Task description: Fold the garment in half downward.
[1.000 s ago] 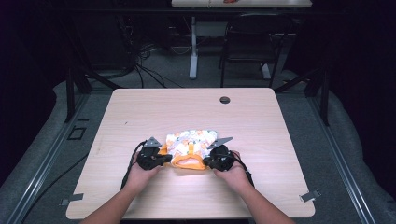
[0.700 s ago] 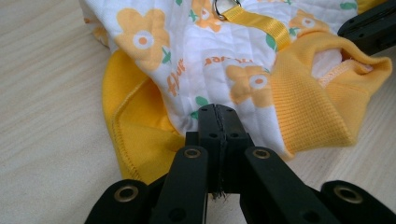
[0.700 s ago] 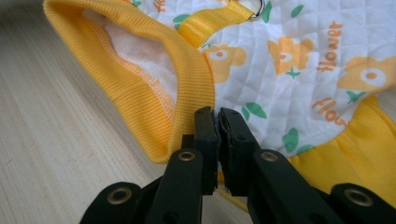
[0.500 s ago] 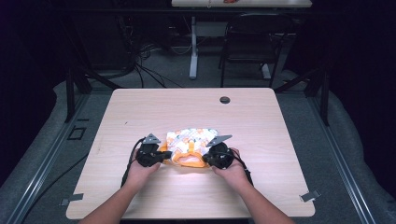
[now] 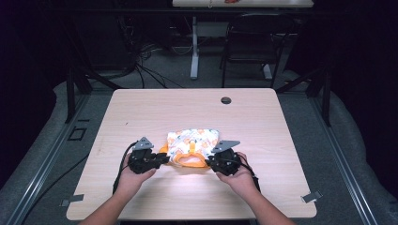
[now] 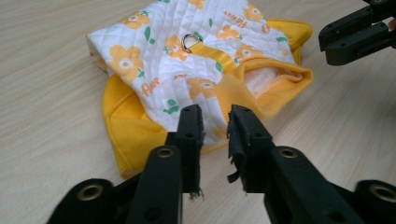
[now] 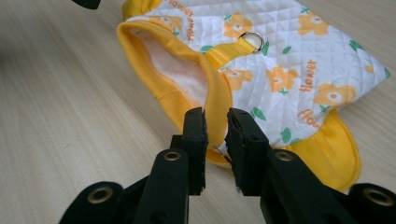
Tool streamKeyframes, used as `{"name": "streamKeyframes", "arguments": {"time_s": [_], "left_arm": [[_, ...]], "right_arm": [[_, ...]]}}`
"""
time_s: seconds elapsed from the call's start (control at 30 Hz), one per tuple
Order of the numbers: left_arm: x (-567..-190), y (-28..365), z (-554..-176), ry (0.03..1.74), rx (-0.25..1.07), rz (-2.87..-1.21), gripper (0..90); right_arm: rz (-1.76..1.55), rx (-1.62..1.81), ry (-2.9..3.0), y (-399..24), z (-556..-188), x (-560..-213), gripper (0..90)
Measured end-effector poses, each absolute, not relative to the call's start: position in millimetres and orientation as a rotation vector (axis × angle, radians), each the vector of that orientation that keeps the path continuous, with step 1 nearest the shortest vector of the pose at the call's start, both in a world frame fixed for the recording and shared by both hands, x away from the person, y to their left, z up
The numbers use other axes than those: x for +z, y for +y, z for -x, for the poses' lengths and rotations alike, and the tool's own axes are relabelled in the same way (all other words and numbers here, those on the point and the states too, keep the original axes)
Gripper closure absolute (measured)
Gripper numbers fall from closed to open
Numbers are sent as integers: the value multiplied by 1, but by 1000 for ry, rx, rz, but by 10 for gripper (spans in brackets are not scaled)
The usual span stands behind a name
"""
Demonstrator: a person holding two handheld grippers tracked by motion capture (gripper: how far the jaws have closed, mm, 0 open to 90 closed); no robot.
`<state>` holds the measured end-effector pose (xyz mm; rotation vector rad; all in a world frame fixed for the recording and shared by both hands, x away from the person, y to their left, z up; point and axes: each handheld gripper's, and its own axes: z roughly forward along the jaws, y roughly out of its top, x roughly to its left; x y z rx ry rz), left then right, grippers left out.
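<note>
A small quilted white vest (image 5: 193,140) with orange flowers and yellow trim lies flat on the wooden table (image 5: 272,136), near its front middle. A metal ring (image 6: 190,41) on a yellow strap sits on its back. My left gripper (image 5: 161,159) stands just off the vest's left edge and my right gripper (image 5: 210,162) just off its right edge. In the left gripper view the jaws (image 6: 215,119) have just been opening; they stand apart with nothing pinched, the vest (image 6: 196,60) beyond them. The right gripper (image 7: 215,122) has also just been opening, and the yellow collar (image 7: 177,88) lies past its tips.
A round cable hole (image 5: 225,100) sits near the table's far edge. Behind the table stand a dark chair (image 5: 248,42) and a white desk leg (image 5: 194,47), with cables on the floor. The other gripper (image 6: 357,32) appears at the top right of the left gripper view.
Both grippers were shut at the vest's near edge; now their jaws stand apart and the hands have lifted and drawn outward. The vest has settled flatter on the table.
</note>
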<state>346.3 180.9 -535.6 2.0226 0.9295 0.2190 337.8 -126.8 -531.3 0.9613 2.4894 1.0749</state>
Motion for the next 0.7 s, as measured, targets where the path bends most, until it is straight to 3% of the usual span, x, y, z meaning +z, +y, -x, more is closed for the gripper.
{"name": "streamKeyframes", "arguments": {"time_s": [0.1,0.23,0.7], "left_arm": [[-535,186,-339,941,219,-2009,623],[-536,193,-332,956,244,-2016,548],[-556,218,-314,1035,251,-1974,517]], "right_arm": [[-969,1117,2473,-134,-329,-527,649],[-968,1121,2433,-142,-319,-525,594],[-1039,1102,2438,-165,-294,-548,554]]}}
